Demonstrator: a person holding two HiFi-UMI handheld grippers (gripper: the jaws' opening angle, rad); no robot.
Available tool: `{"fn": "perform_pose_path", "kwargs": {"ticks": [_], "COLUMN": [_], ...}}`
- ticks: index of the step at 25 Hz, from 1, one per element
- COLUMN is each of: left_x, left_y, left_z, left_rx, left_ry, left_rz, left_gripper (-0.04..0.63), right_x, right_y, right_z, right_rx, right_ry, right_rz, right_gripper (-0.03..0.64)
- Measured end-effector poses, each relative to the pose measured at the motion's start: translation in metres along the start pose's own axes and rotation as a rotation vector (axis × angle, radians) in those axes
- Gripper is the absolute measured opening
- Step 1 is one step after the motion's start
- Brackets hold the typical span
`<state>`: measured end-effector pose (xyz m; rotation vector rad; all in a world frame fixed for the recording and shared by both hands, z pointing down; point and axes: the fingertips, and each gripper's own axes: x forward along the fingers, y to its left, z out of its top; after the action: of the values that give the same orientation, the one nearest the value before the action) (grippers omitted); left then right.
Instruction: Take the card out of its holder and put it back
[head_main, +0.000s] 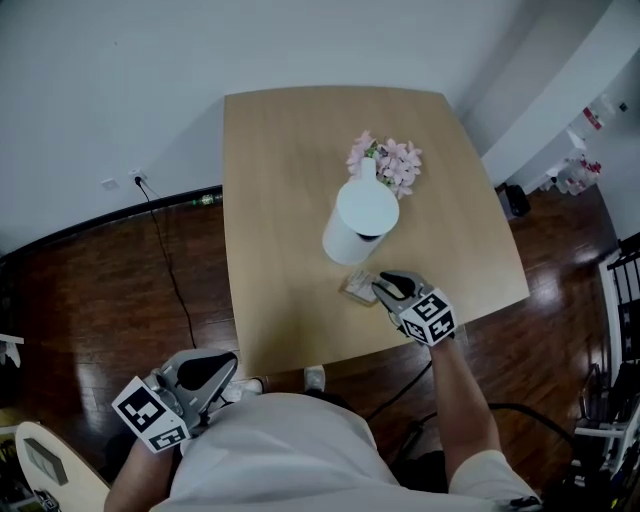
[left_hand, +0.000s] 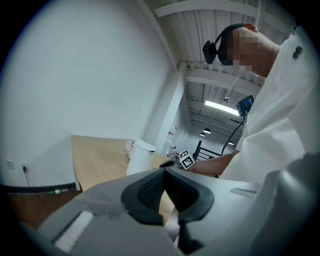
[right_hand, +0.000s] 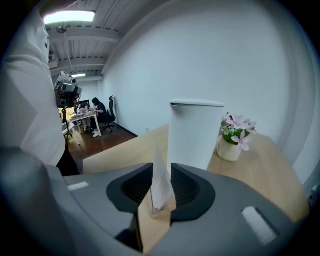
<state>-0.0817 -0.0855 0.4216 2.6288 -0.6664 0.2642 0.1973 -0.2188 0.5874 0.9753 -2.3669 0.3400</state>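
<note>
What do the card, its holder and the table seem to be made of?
Card: thin white paper or cardstock, matte; its edge looks very slim. Holder: probably light wood, matte, grain faintly visible. Table: wood or wood-look laminate; smooth, even tan top.

Left claw (head_main: 218, 372) is held low, close against the torso, with its marker cube turned outward and to the left. Its jaws are closed together, pad against pad. Left forearm (head_main: 128, 478) is tucked in at the side. Right forearm (head_main: 463, 400) is bare and extended forward, away from the body. Right claw (head_main: 388, 286) at its end points forward and down, jaws standing apart.
</note>
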Motion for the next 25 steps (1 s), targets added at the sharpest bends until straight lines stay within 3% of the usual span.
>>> {"fn": "perform_pose_path", "kwargs": {"ticks": [5, 8, 14, 21, 25], "left_x": [-0.015, -0.03, -0.066, -0.092, -0.093], "left_y": [-0.001, -0.002, -0.008, -0.013, -0.033], "left_z": [-0.004, -0.008, -0.033, -0.087, -0.098], "left_rx": [0.021, 0.054, 0.133, 0.17, 0.198], "left_ry": [0.006, 0.016, 0.072, 0.171, 0.175], "left_rz": [-0.056, -0.083, -0.158, -0.28, -0.321], "left_gripper": [0.003, 0.003, 0.003, 0.003, 0.004], "right_x": [-0.036, -0.059, -0.086, -0.134, -0.164], "right_y": [0.001, 0.026, 0.134, 0.264, 0.331], "right_z": [0.02, 0.033, 0.045, 0.037, 0.026], "right_rx": [0.027, 0.051, 0.109, 0.199, 0.218], "right_ry": [-0.05, -0.08, -0.107, -0.123, -0.116], "right_rz": [-0.218, -0.298, -0.346, -0.432, -0.453], "right_gripper": [0.151, 0.155, 0.156, 0.156, 0.156]}}
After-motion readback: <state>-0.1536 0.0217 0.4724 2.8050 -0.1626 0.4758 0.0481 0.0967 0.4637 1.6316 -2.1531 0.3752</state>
